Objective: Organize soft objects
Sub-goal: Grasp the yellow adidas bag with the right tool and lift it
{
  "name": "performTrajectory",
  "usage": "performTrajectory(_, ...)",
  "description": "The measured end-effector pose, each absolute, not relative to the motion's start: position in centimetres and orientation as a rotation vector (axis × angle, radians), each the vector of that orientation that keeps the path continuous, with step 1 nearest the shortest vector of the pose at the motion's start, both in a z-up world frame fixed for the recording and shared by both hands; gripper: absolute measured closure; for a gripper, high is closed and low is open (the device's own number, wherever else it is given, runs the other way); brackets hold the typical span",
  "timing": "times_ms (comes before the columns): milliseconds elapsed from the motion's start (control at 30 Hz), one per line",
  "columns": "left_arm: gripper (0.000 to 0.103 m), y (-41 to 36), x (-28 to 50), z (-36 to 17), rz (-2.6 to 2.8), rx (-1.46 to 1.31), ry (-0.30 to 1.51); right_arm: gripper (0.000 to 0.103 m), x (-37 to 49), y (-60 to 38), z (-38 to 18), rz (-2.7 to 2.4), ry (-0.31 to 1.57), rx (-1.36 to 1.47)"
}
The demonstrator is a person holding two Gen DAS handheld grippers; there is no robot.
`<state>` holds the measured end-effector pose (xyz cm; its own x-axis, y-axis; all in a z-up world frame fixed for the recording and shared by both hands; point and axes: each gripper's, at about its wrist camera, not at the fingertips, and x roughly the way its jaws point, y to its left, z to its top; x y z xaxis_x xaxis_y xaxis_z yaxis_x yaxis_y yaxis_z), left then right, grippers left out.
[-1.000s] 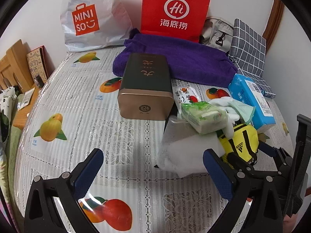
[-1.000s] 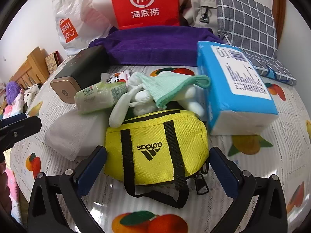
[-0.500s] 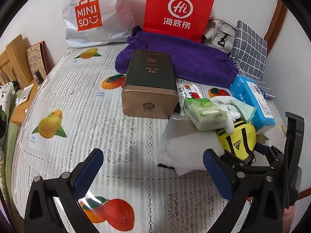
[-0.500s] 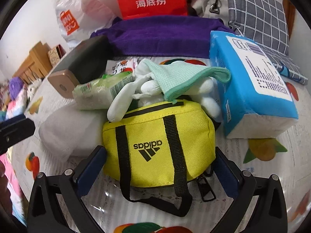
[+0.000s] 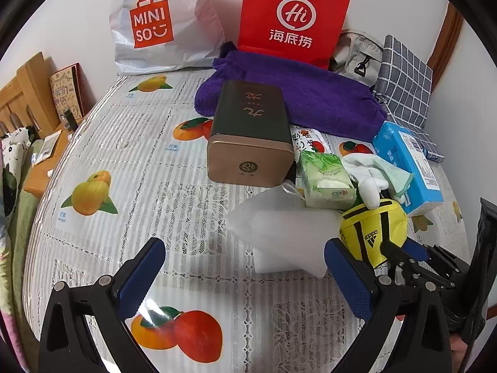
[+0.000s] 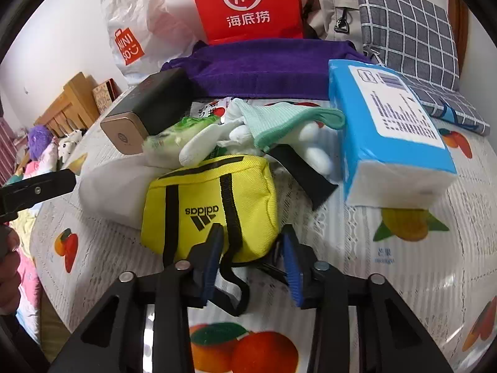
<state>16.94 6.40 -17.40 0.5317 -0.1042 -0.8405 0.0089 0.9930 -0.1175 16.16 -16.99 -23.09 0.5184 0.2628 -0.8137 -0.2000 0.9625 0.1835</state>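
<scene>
Jaws of the right gripper (image 6: 251, 242) have just been closing and now pinch the near end of the yellow pouch (image 6: 211, 205), the blue pads pressing its fabric from both sides with the pouch's black strap looped below them. The pouch sits on the surface (image 5: 124, 161), a table under a fruit-printed cover, toward its right edge, and leans against a frosted white plastic bag (image 5: 279, 233) on its left.

Just behind the pouch lies a heap of soft things: a white glove (image 6: 198, 146), a mint-green cloth (image 6: 279, 121) draped over it, and a green tissue packet (image 5: 326, 180) resting partly on the white bag. A blue tissue pack (image 6: 385, 124) lies just beside the heap, nearer the right edge. A dark tin box with a gold end (image 5: 251, 133) lies near the middle of the surface, its far end touching a purple towel (image 5: 304, 93) spread along the far edge.

Against the wall at the far edge stand a white shopping bag (image 5: 161, 28) and a red paper bag (image 5: 292, 15), with a grey checked cushion (image 6: 407, 28) in the far right corner.

The left gripper (image 5: 245, 267) hovers above the near part of the surface with its jaws spread wide and nothing between them; the white plastic bag lies just ahead of its right finger.
</scene>
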Motion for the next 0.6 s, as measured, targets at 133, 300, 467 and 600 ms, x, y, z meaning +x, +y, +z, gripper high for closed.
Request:
performTrajectory(133, 0.000, 6.3, 16.6, -17.0, -0.051, -0.088, 1.002, 0.074, 15.3, -17.4, -22.4, 0.293, 0.971, 0.078)
performTrajectory(300, 0.000, 6.4, 16.3, -16.7, -0.050, -0.096, 0.995, 0.087, 13.6, -19.1, -20.8, 0.309, 0.960, 0.130)
performTrajectory(467, 0.000, 5.9, 16.3, -17.1, -0.043, -0.087, 1.008, 0.087, 11.9, -21.8, -19.9, 0.245, 0.950, 0.121)
performTrajectory(600, 0.000, 5.3, 16.7, -17.5, -0.037, -0.079, 1.016, 0.087, 11.5, -24.7, -20.4, 0.157, 0.977, 0.130)
